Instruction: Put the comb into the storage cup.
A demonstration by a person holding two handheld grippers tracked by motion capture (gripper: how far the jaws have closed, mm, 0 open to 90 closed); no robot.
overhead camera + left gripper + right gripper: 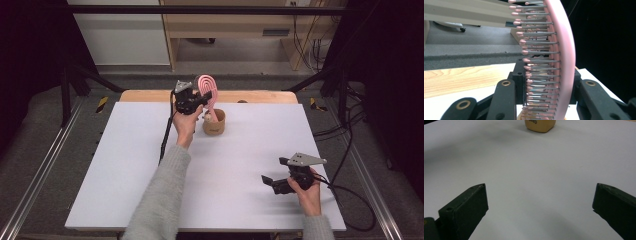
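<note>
A pink hairbrush [207,87] with metal bristles stands upright, its handle down in a tan cup [214,122] at the back middle of the white tabletop [125,165]. My left gripper [201,100] is shut on the brush's head from the left. In the left gripper view the brush [564,50] rises edge-on between the black jaws, bristles pointing left, with my left gripper [546,91] clamped on it. My right gripper [273,171] rests low at the front right, open, with nothing between its jaws. In the right gripper view my right gripper [540,192] faces bare table, and the cup [539,125] sits far ahead.
A wooden strip [150,96] borders the table's far edge. Black cables [350,200] trail off the right side. Metal rails [40,170] run along both sides, and shelving [225,25] stands behind the table.
</note>
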